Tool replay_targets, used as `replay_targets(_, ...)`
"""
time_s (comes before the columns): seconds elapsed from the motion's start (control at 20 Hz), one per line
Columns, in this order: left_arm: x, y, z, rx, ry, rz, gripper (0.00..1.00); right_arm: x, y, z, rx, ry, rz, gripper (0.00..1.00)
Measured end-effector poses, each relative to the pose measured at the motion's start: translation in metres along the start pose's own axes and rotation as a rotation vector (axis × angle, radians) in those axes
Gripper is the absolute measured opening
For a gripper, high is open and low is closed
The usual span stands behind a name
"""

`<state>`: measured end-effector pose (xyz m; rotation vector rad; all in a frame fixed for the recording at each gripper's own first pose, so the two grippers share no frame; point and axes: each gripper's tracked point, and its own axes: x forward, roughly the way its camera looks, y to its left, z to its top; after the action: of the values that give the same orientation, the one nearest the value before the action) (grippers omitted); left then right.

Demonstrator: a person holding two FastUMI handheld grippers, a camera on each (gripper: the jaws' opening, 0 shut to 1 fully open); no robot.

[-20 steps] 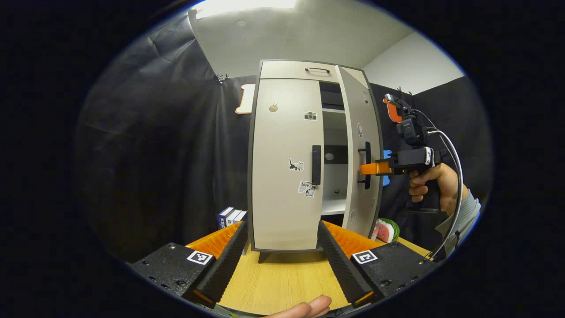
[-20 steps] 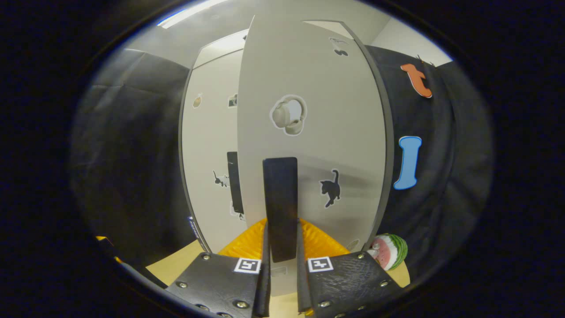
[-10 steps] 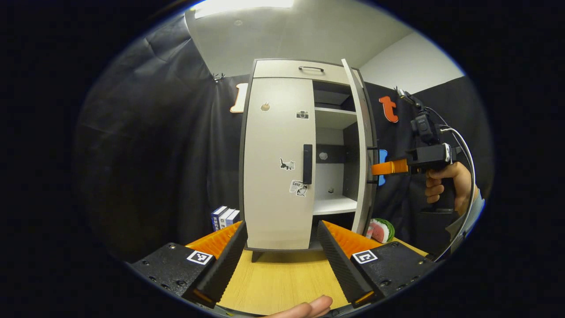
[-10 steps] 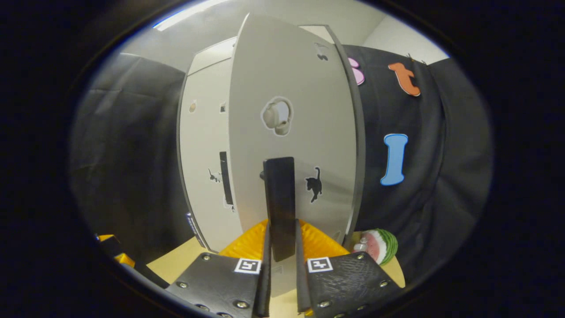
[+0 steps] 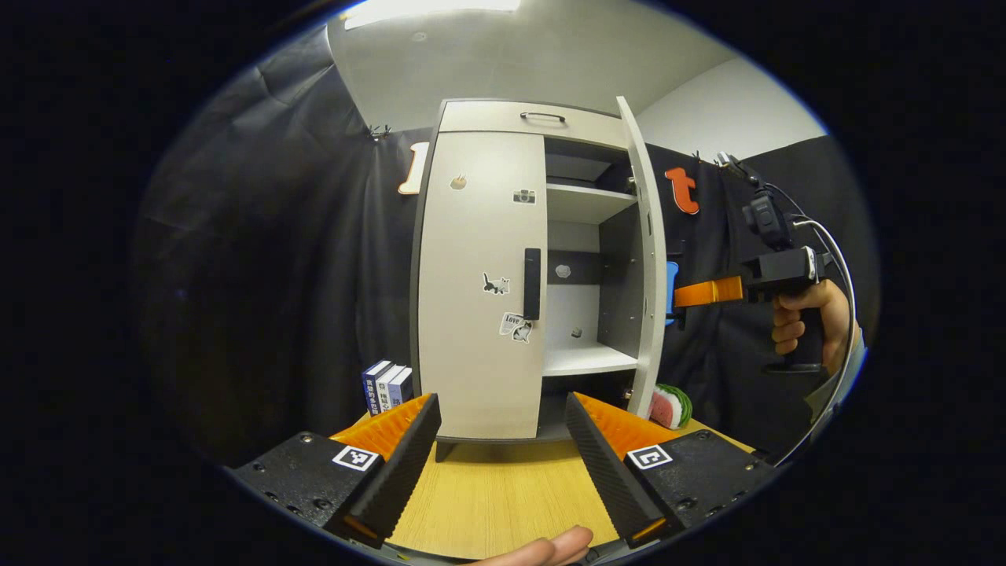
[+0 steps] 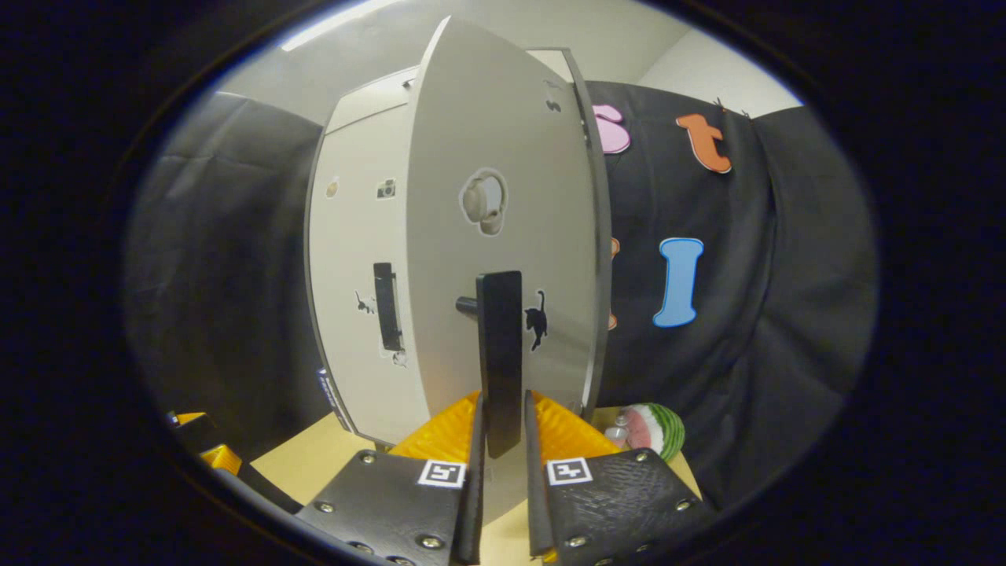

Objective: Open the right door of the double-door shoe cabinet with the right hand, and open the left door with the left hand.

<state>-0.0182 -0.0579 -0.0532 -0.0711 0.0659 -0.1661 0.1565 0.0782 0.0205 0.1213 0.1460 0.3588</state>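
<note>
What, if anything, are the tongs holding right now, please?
The right tongs clamp the right door's handle at its lower end; the left tongs hold nothing.

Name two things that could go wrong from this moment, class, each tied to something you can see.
1. The right tongs clamp the black bar handle of the open pale right door; swinging further may strike the watermelon-slice toy.
2. The open left tongs hang short of the closed left door's black handle; they might misjudge the reach.
</note>
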Motion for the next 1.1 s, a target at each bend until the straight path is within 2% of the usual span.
replay_targets(0.1,0.001,-0.002,-0.002,-0.010,0.003,-0.006,0.99,0.001,-0.006,-0.003,0.019,0.004,0.001,0.23)
replay_targets(0.2,0.003,-0.005,-0.004,-0.018,0.004,-0.011,0.99,-0.004,-0.016,0.001,0.018,-0.001,0.001,0.13)
replay_targets(0.3,0.006,-0.008,-0.007,-0.020,0.009,-0.012,0.99,-0.005,-0.031,0.007,0.007,-0.029,-0.018,0.13)
replay_targets(0.35,0.007,-0.010,-0.008,-0.020,0.013,-0.016,0.99,0.019,-0.039,0.000,0.000,-0.031,-0.030,0.13)
replay_targets(0.4,0.009,-0.013,-0.011,-0.017,0.019,-0.021,0.99,-0.006,-0.051,0.008,-0.009,-0.038,-0.061,0.06)
replay_targets(0.55,0.013,-0.017,-0.014,-0.008,0.025,-0.022,0.99,-0.007,-0.110,0.009,-0.031,-0.054,-0.185,0.01)
replay_targets(0.65,0.016,-0.017,-0.015,-0.003,0.027,-0.027,0.99,-0.005,-0.101,0.005,0.080,-0.026,-0.040,0.01)
replay_targets(0.7,0.015,-0.019,-0.017,0.002,0.031,-0.028,0.99,-0.005,-0.100,0.002,0.073,-0.021,-0.043,0.02)
replay_targets(0.9,0.018,-0.016,-0.021,0.021,0.039,-0.014,0.99,-0.001,-0.106,0.002,-0.082,-0.045,-0.122,0.01)
replay_targets(0.95,0.019,-0.017,-0.023,0.025,0.045,-0.016,0.99,0.000,-0.102,-0.003,-0.084,-0.034,-0.108,0.01)
replay_targets(1.1,0.026,-0.022,-0.027,0.009,0.059,-0.046,0.99,0.000,-0.106,0.001,-0.073,-0.062,-0.146,0.01)
